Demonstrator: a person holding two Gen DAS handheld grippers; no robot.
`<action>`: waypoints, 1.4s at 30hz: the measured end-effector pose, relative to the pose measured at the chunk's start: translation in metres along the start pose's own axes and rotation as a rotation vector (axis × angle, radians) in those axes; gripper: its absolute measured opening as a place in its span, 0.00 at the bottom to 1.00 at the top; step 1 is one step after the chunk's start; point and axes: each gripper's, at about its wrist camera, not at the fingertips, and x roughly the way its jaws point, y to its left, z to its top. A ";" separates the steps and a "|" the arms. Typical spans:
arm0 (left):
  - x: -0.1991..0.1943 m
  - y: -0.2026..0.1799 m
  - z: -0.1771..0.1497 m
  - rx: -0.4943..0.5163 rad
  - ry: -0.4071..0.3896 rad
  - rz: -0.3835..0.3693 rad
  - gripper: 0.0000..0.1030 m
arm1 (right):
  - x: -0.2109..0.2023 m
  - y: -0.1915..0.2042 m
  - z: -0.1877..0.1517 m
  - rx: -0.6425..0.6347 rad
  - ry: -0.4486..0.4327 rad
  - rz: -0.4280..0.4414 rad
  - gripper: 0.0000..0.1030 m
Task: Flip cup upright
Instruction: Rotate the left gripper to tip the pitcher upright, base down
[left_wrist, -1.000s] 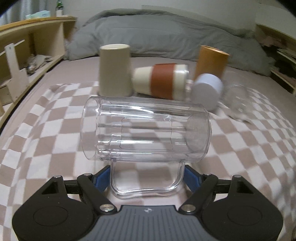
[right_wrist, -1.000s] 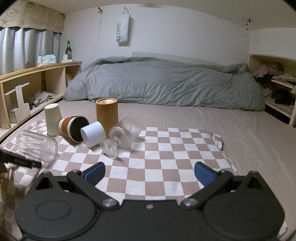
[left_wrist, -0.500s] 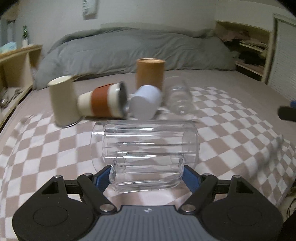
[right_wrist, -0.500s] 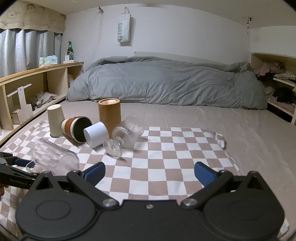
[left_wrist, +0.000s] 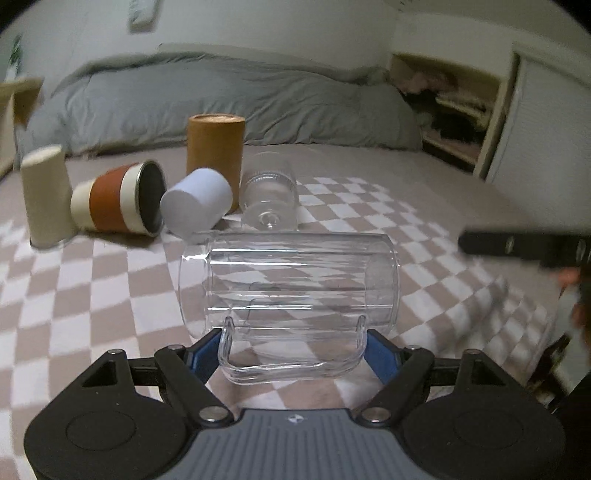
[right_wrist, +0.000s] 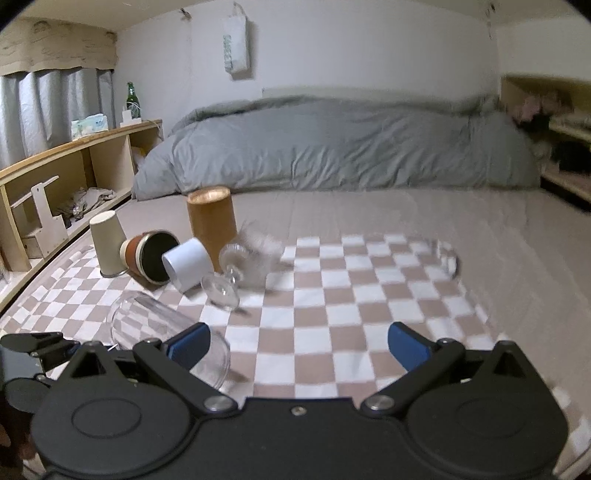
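A brown-and-white checkered blanket covers the bed; behind it lies a grey duvet, with wooden shelving to its left. The left gripper clamps the handle of the clear mug, held sideways over the blanket. The right gripper hangs open, empty.

Clear, colourless glass mug. Cloth in a beige-and-white checkerboard pattern, on a plain taupe sheet. Tan-brown cylinder. White cup. Cream cup with a rust-brown band and black interior. Pale beige cup. Clear ribbed stemmed glass. Grey duvet. Black left gripper and right gripper, each with blue pads. Green bottle.
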 end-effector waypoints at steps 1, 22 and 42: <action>-0.001 0.004 0.001 -0.032 -0.003 -0.013 0.78 | 0.002 -0.002 -0.003 0.017 0.010 0.006 1.00; -0.023 0.048 -0.010 -0.479 -0.100 -0.154 0.78 | 0.047 0.057 0.011 0.248 0.091 0.282 1.00; -0.043 0.037 0.002 -0.317 -0.143 -0.097 0.92 | 0.060 0.052 0.017 0.291 0.082 0.311 0.76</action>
